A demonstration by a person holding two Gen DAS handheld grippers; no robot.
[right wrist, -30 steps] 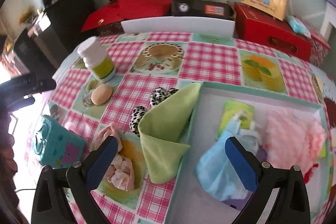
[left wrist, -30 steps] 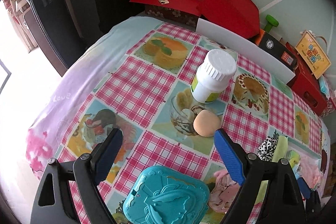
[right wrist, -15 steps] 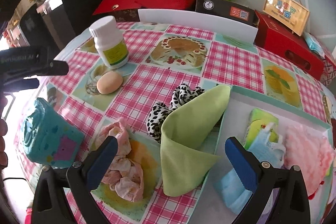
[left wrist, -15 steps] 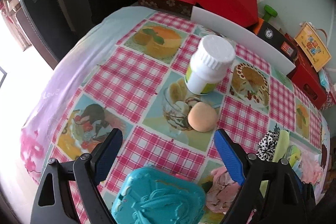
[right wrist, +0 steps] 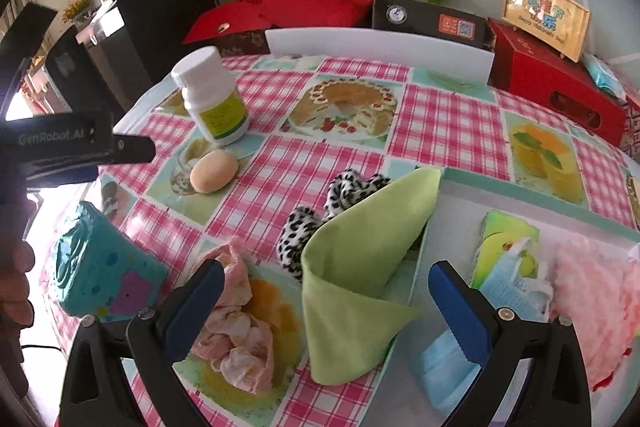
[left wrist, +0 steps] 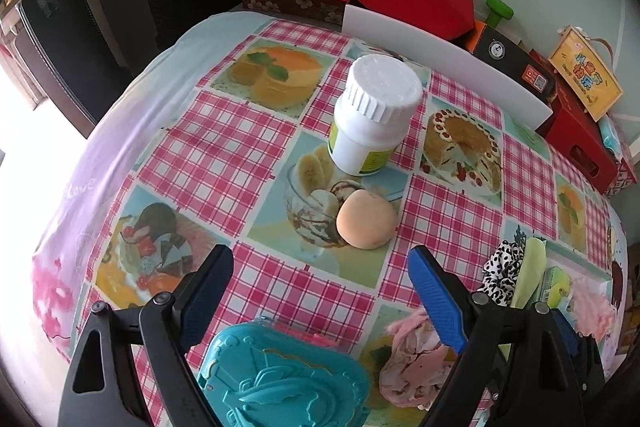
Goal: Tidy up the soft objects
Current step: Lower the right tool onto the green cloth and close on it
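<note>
A: Tray (right wrist: 436,183) sits at near right; the green cloth (right wrist: 360,267) drapes over its left wall, long axis running near to far.

B: Both grippers?

A: Left gripper (left wrist: 320,297) and right gripper (right wrist: 326,311) gape wide, empty.

bright daylight, left glare, fisheye-warped edges

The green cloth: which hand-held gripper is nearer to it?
Right. The right hand-held gripper hovers open directly over the green cloth; the left hand-held gripper is off to its side, above the teal box.
</note>
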